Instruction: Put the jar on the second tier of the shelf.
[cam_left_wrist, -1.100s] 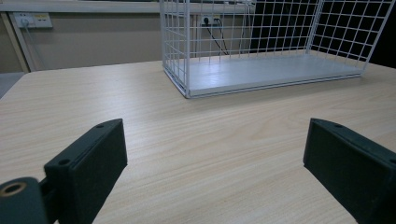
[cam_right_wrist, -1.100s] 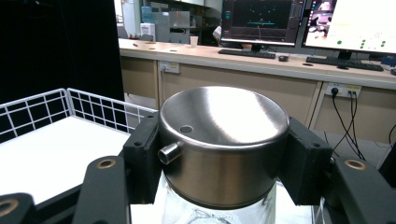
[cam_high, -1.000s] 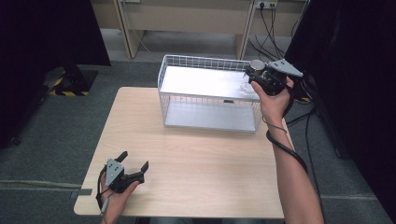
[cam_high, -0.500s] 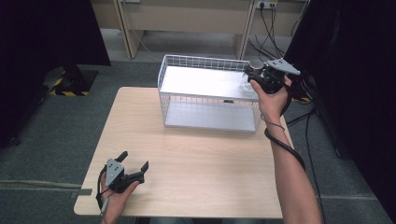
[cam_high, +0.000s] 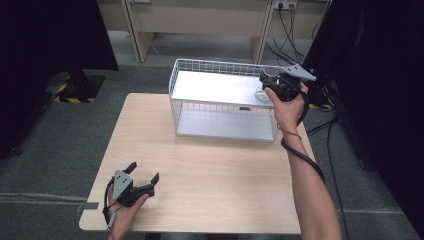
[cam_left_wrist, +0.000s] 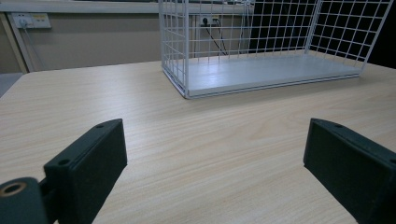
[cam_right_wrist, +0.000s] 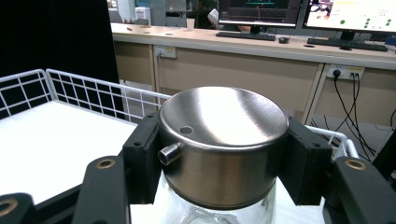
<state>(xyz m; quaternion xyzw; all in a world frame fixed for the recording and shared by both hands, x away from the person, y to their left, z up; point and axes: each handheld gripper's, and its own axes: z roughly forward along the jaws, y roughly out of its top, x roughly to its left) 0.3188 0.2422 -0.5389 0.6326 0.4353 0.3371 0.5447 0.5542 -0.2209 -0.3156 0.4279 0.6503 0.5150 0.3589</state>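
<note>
A glass jar with a brushed steel lid hangs over the far right corner of the white wire basket. My right gripper is shut on it, one black pad on each side of the lid. The clear glass body shows below the jaws, inside the basket's wall line. My left gripper rests open on the wooden table near its front left corner, with nothing between its fingers. It points toward the basket.
The basket has a flat white floor and stands at the back of the table. Desks, wall sockets and cables lie beyond the table. Dark screens stand on both sides.
The right gripper with the jar has edged slightly left and down over the basket. The left gripper has stayed where it was.
</note>
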